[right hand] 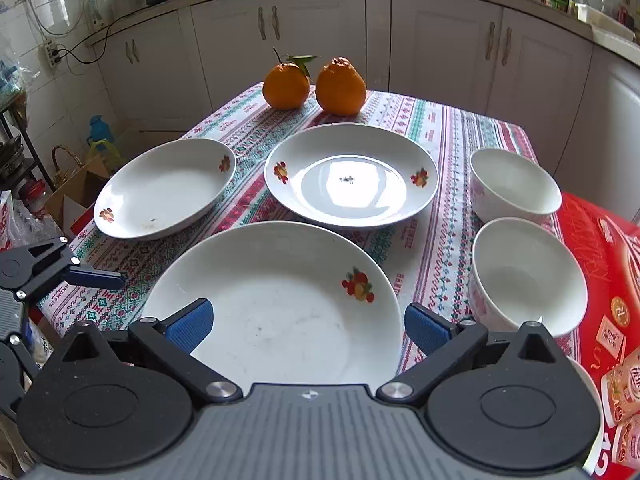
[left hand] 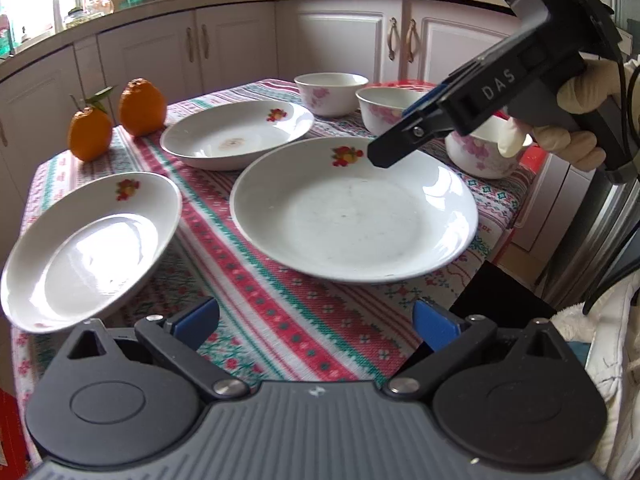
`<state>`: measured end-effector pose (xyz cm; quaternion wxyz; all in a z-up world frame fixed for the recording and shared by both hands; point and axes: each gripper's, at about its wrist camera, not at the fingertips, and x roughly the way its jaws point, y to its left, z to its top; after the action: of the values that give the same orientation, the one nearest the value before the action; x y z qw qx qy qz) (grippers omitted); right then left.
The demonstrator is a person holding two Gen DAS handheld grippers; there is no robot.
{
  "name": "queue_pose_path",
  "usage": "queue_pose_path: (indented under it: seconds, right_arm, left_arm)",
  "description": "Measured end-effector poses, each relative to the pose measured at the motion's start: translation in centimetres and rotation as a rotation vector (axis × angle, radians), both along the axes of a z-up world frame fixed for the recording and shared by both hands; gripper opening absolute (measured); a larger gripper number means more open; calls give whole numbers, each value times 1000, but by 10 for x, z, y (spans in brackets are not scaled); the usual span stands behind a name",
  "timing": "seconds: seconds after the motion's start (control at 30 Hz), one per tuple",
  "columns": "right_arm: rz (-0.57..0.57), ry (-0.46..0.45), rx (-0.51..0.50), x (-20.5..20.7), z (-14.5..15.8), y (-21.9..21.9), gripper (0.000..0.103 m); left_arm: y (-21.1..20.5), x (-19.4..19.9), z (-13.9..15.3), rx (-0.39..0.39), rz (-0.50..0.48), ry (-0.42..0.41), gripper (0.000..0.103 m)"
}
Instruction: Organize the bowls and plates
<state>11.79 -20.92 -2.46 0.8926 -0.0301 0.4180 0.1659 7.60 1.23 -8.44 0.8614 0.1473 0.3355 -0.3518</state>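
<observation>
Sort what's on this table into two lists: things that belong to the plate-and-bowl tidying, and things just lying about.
Part of the job:
near plate
middle plate
left plate
far bowl
near bowl
third bowl, seen only from the left wrist

Just lying about:
leafy orange
second orange
red box
tablecloth

Three plates: near plate point(right hand: 276, 300), middle plate point(right hand: 351, 176), left plate point(right hand: 166, 189), all white, small red-yellow fruit motifs on rims. Bowls point(right hand: 514, 184) point(right hand: 528, 274): white inside, pink floral print outside point(left hand: 478, 152). Tablecloth point(right hand: 436, 216): white ground, bands of red, pink and green geometric and flower patterns. Two oranges point(right hand: 286, 86) point(right hand: 341, 86): orange, one with green leaves. Box point(right hand: 600, 248): red, gold lettering. Gripper pads point(right hand: 191, 326): blue on black fingers. Cabinets point(right hand: 440, 40): pale off-white.
</observation>
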Motion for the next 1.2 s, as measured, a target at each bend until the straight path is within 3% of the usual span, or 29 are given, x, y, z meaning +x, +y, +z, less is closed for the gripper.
queue_pose_path:
  seconds: [0.2,0.73,1.2]
  right_arm:
    - [-11,51,7,13,-10,-7,103]
    - [-5,131,10,39,-29,-8,103]
    - [84,238,86,61,-34,-12,103]
  left_arm:
    - [-15,8,-11,6,-34,37,102]
    - [-12,14,-12,-30,-18,13,103]
    - [-18,12,-12,-19,-132,-4,102]
